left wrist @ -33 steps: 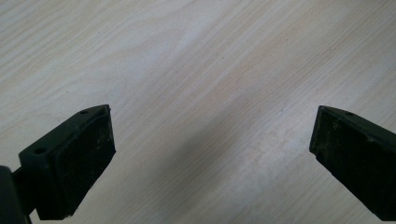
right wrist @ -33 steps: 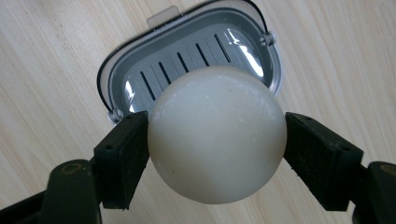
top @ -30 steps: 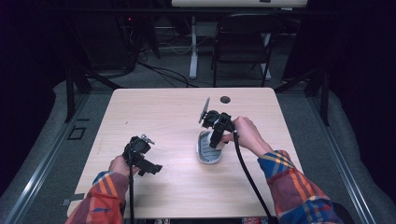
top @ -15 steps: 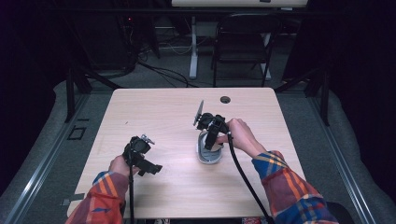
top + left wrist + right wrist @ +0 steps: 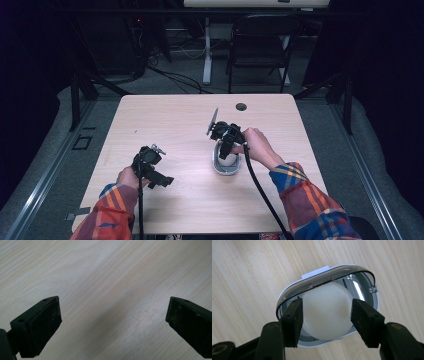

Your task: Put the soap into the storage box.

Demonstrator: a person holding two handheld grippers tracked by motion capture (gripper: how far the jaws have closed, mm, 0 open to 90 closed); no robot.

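Two tongs work our table (image 5: 165, 120): our right gripper (image 5: 325, 313) has just closed on the white ball (image 5: 325, 312) inside its oval dish (image 5: 367, 280) (a clear lid (image 5: 324, 277) hangs just beyond), while our left gripper (image 5: 112, 322) gapes over bare wood.

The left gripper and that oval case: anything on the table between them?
No: in the high view, bare table separates the left gripper from the oval case.

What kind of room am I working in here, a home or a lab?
Most likely a lab or recording workspace, not a home: a bare wooden table with a cable grommet hole, a folding chair behind it, and loose cables on the floor against dark surroundings.
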